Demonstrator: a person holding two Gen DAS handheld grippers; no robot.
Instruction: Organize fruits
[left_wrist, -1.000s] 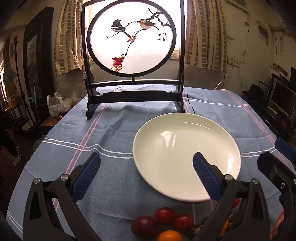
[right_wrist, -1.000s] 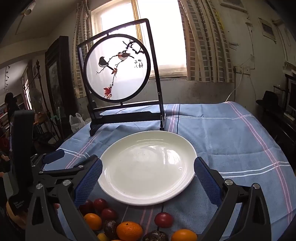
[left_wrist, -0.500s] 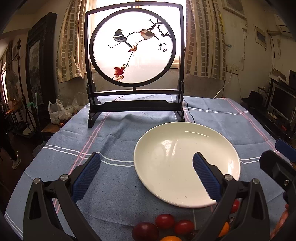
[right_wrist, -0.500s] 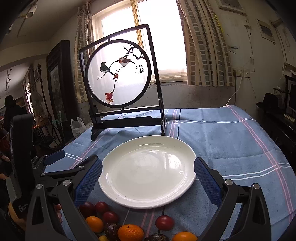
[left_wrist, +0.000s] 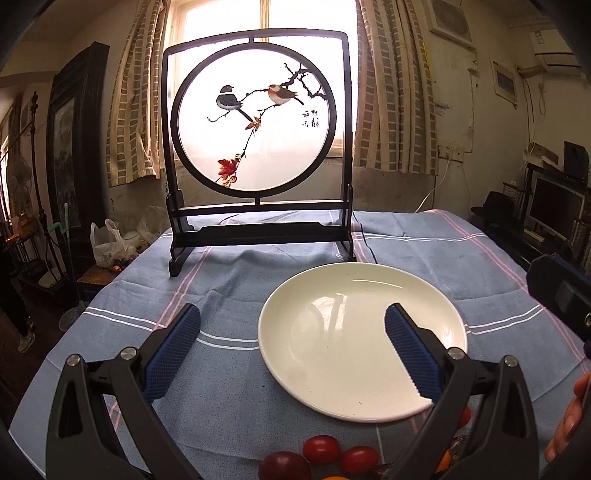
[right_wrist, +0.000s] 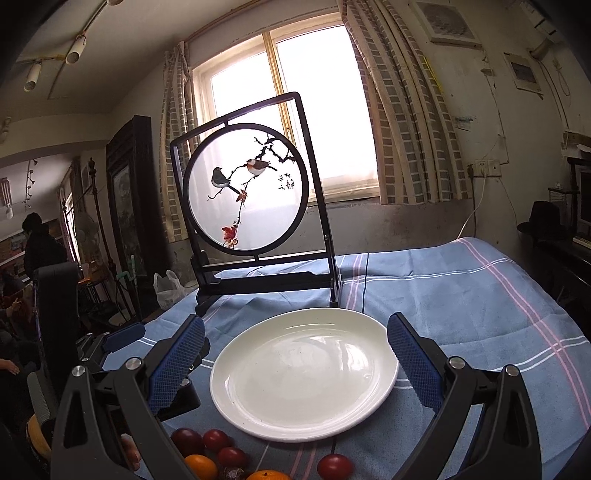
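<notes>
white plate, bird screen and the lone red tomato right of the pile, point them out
white plate (right_wrist: 306, 373), right wrist view, bare centre of its well
bird screen (left_wrist: 255, 122), left wrist view, round painted panel
lone red tomato (right_wrist: 334, 466), right wrist view, middle of its skin

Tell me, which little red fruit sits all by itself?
The red one at the bottom of the right wrist view, below the plate. It lies apart, right of the cluster; the other reds huddle together by the oranges.

Left tool (left_wrist: 291, 341) and right tool (right_wrist: 295, 352) both wide open, blue-padded fingers (left_wrist: 173, 347) spread, nothing between them.
</notes>
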